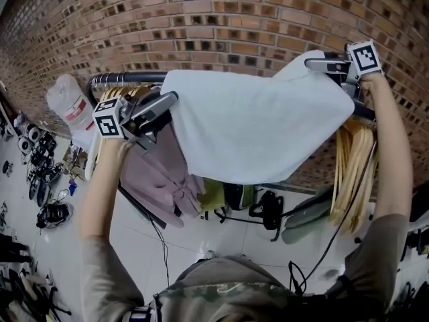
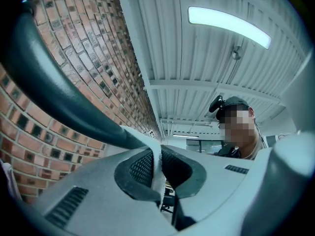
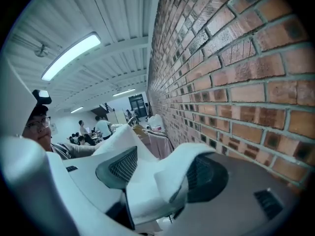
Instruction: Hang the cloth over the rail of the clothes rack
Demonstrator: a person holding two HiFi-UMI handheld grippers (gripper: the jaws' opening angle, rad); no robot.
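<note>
In the head view, the cloth (image 1: 255, 126) lies draped over the dark rail (image 1: 124, 79) of the clothes rack. It spreads as a broad pale sheet between the left tongs (image 1: 171, 100) and the right tongs (image 1: 316, 64). It is a plain, whitish, soft fabric, smooth across the middle, with a rounded lower hem hanging on the near side. A peak of it is bunched up at its right end. Behind it is a pink garment (image 1: 161, 173), and wooden hangers (image 1: 352, 163) hang at the right, all in front of the brick wall (image 1: 221, 19).

In the left gripper view, the tongs are pressed together on a thin white edge of the cloth (image 2: 158, 163), pinched between the dark pads. A dark bar, probably the rail, runs up to the left.

In the right gripper view, the tongs stand spread wide. A thick fold of the cloth (image 3: 170, 183) sits between them and leans on the right pad, but nothing clamps it.

Judging from this, most of the fabric seems to hang on the near side, so its own weight could slide it off the rail once the left pinch lets go. The fold leaning on the right pad could also catch as that hand backs away and drag that end down. A tug from the left hand while it pinches the edge would pull the sheet askew.
</note>
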